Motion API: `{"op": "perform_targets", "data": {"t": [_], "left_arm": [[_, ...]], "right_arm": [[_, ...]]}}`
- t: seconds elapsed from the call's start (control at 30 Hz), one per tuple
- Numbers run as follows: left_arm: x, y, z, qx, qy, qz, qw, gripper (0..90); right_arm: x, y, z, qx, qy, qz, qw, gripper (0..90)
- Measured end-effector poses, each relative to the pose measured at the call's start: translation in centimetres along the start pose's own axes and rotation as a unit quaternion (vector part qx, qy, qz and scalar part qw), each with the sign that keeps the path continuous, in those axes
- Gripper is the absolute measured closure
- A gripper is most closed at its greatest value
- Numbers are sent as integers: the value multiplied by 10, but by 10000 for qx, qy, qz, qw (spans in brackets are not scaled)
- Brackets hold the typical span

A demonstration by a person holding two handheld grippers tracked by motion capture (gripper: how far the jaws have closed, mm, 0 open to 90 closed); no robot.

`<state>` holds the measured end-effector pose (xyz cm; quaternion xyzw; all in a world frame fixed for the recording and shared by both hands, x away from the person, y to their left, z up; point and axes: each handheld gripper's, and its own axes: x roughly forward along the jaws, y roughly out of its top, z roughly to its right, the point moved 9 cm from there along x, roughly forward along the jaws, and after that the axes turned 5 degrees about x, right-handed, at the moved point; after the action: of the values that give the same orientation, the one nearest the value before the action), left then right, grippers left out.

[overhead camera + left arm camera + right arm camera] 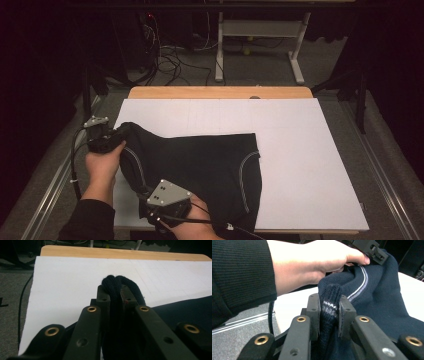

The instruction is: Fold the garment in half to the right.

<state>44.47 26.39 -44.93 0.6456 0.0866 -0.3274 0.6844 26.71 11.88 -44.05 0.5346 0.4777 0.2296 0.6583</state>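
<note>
Dark sweater (200, 167) lies lower left on the white worktop (300, 150), edges pinched by left claw (116, 136) and right claw (150, 197).

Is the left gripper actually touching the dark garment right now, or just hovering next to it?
Touching. In the left gripper view, the left gripper has its jaws closed on a bunched fold of the dark garment, with fabric pinched between them and bulging above.

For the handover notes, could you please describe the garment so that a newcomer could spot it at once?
On the white sheet covering the wooden table, look to the near left. There lies the dark navy knitted garment, its left edge pinched by the left hand-held gripper and the right hand-held gripper. Thin pale stripes along its seams mark it.
</note>
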Motion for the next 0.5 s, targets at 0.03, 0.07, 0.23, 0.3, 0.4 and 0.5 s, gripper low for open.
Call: {"op": "perform_targets", "data": {"t": [0.03, 0.07, 0.23, 0.3, 0.4, 0.5], "left_arm": [[1, 2, 4, 22, 5, -2, 10000, 773], [2, 3, 7, 21, -2, 9, 10000, 773], [9, 12, 30, 196, -32, -34, 9998, 773], [13, 15, 40, 223, -48, -19, 9997, 773], [21, 19, 54, 333, -16, -100, 9994, 772], [29, 20, 67, 350, -1, -173, 9992, 772]], "right_arm": [[-2, -1, 1, 16, -6, 13, 10000, 762], [-5, -1, 3, 29, -23, 36, 10000, 762], [-22, -6, 14, 112, -124, 128, 9998, 762], [-29, -10, 19, 131, -175, 137, 9997, 762], [-39, -15, 27, 185, -255, 172, 9994, 762], [-49, -23, 37, 274, -340, 173, 9989, 762]]}}
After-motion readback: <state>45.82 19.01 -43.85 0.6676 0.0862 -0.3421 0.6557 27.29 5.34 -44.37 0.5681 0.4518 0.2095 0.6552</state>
